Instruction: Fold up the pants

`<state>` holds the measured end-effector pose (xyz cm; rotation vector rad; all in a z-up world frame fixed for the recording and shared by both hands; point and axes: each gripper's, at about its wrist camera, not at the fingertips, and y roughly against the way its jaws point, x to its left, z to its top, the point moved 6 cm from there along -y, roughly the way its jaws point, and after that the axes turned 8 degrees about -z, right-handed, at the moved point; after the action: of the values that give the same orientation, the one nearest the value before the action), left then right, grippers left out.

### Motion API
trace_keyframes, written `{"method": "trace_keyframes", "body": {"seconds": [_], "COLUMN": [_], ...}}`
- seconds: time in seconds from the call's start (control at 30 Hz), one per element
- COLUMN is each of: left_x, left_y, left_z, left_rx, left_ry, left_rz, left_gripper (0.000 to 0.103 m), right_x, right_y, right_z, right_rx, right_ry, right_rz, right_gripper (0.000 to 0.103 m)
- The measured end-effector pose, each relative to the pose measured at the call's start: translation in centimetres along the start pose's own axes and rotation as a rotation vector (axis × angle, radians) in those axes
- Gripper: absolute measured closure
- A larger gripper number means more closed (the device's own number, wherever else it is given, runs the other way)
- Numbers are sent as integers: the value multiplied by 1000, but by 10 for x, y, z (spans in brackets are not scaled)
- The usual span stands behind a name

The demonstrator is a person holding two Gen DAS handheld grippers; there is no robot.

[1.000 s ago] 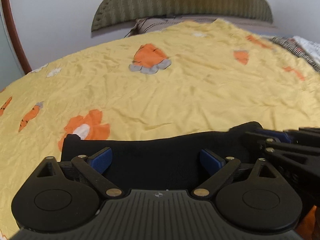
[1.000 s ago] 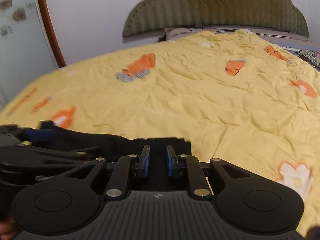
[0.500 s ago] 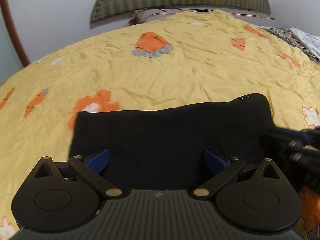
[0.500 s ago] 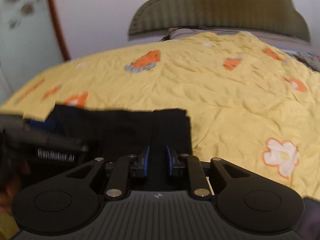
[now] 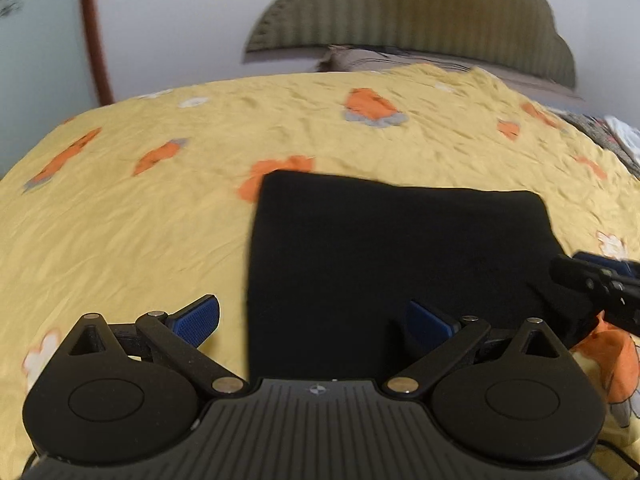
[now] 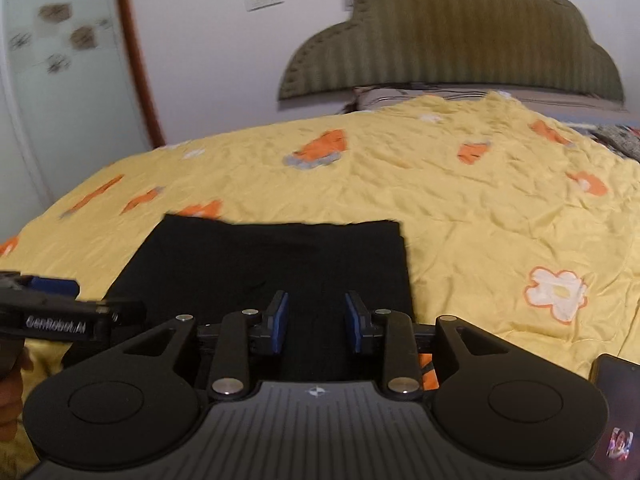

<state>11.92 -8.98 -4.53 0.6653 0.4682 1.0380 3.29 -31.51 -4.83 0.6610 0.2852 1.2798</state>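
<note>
Pants (image 5: pixel 392 264) lie folded near the bed's (image 5: pixel 120 240) front edge. Left gripper (image 5: pixel 312 318) jaws wide apart; right gripper (image 6: pixel 316 322) jaws, just opening, hold nothing. Risk: a snagged pad could drag the fold open.

Folded black pants (image 5: pixel 392 256) on yellow bedspread (image 5: pixel 132 248)

Soft, even indoor light is cast, with no glare. Motion blur is seen above and beside the black pants (image 5: pixel 392 264), whose folds are lost in shadow. Straight lines are bent towards the frame edges.
</note>
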Motion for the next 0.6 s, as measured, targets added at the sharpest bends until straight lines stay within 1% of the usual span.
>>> {"method": "trace_keyframes", "body": {"seconds": [0.07,0.13,0.2,0.23,0.3,0.37,0.4,0.47,0.5,0.53,0.57,0.6], "left_x": [5,9,13,16,21,32,41,57,65,71,75,75], "left_y": [1,-6,-6,-2,9,22,30,44,49,53,57,60], "left_z": [-8,-18,-22,-23,-19,-13,-9,-2,1,2,2,1], "left_rx": [10,46,55,52,30,-11,-43,-83,-85,-79,-69,-55], "left_ry": [25,20,34,46,50,49,70,109,125,131,121,93], "left_rz": [-5,3,8,4,17,68,99,132,143,142,122,83], "left_gripper": [1,0,0,2,3,3,3,2,2,3,3,3], "right_x": [3,0,-2,0,9,24,36,60,73,84,93,98], "right_y": [-4,-12,-6,-1,11,17,20,25,27,30,32,32], "right_z": [-8,-15,-13,-11,-7,-7,-9,-13,-17,-21,-24,-25], "right_rx": [32,53,45,33,4,-3,-3,8,20,26,25,17], "right_ry": [17,20,-15,-25,0,33,57,108,132,156,179,199], "right_rz": [9,-6,-6,-9,7,50,83,162,215,265,291,287], "right_gripper": [74,74,74,73,73,73,73,73,73,73,73,72]}}
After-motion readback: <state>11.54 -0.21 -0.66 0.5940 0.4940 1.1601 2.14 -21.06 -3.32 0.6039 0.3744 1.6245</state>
